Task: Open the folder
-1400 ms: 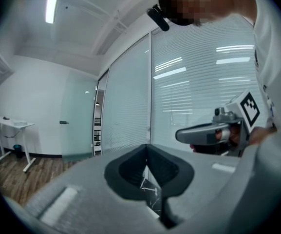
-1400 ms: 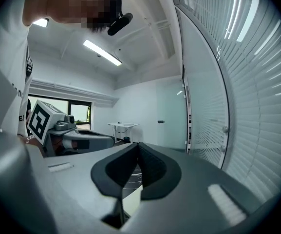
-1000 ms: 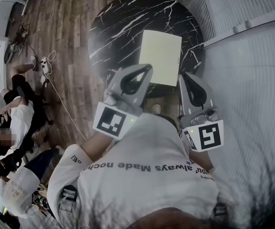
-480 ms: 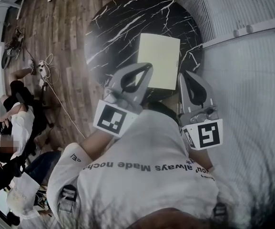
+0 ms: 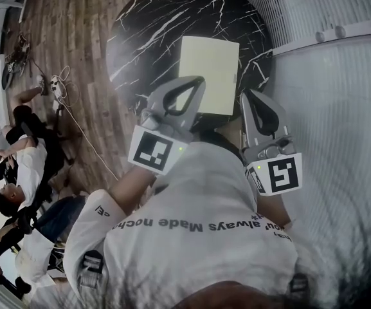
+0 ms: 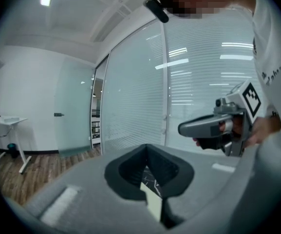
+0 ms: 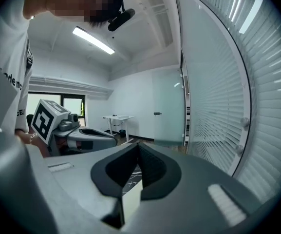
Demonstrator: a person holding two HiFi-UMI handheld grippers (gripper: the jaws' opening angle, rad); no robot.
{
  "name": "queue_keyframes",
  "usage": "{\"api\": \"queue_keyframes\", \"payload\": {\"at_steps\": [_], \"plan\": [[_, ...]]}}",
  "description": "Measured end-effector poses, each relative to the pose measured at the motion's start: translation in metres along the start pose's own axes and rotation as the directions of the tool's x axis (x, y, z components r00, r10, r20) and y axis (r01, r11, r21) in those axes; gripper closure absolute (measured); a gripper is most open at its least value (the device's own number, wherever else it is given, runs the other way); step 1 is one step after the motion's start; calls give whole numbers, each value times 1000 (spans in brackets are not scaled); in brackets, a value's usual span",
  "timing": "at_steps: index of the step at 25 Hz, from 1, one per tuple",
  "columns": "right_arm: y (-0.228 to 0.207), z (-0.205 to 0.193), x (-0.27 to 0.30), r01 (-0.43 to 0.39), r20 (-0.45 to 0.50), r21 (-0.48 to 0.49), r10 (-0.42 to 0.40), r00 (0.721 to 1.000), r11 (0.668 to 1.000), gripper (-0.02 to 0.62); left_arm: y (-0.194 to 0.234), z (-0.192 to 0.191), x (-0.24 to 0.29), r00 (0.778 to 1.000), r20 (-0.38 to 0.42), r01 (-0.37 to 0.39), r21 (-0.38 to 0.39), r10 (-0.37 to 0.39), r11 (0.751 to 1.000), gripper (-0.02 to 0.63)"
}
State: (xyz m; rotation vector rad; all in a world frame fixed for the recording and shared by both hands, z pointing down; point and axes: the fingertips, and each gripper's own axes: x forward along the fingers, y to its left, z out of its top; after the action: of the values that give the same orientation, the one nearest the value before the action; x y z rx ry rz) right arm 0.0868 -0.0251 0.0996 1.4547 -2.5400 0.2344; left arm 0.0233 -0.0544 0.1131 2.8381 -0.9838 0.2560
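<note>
A pale yellow folder [image 5: 208,74] lies closed and flat on the near right part of a round black marble table [image 5: 153,31]. My left gripper [image 5: 200,81] hangs over the folder's near left edge, jaws shut and empty. My right gripper [image 5: 247,95] is beside the folder's near right corner, also shut with nothing in it. In the left gripper view the jaw tips [image 6: 147,146] meet, and the folder [image 6: 153,203] shows through the gap below them, with the right gripper [image 6: 181,129] alongside. In the right gripper view the tips [image 7: 138,145] meet above the folder [image 7: 130,201].
A glass wall with blinds [image 5: 320,24] runs along the right, close to the table. Wooden floor [image 5: 89,56] on the left carries cables and a power strip [image 5: 60,85]. Seated people [image 5: 24,166] are at far left. A white desk [image 6: 6,121] stands by the far wall.
Both grippers have moved forward and down toward the table, side by side. The folder and table now sit closer to their tips. Both jaws stay shut.
</note>
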Motion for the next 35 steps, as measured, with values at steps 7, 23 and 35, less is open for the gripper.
{"api": "queue_keyframes", "payload": {"at_steps": [7, 23, 35], "plan": [[-15, -39, 7, -2, -51, 33, 3, 999, 999, 580, -7, -41, 22, 997, -76, 34, 22, -33, 999, 603], [-50, -179, 28, 34, -214, 172, 4, 977, 984, 511, 9, -206, 63, 941, -337, 17, 61, 5, 998, 604], [-64, -291, 46, 67, -321, 250, 17, 947, 966, 456, 7, -320, 82, 882, -472, 30, 96, 19, 995, 603]]}}
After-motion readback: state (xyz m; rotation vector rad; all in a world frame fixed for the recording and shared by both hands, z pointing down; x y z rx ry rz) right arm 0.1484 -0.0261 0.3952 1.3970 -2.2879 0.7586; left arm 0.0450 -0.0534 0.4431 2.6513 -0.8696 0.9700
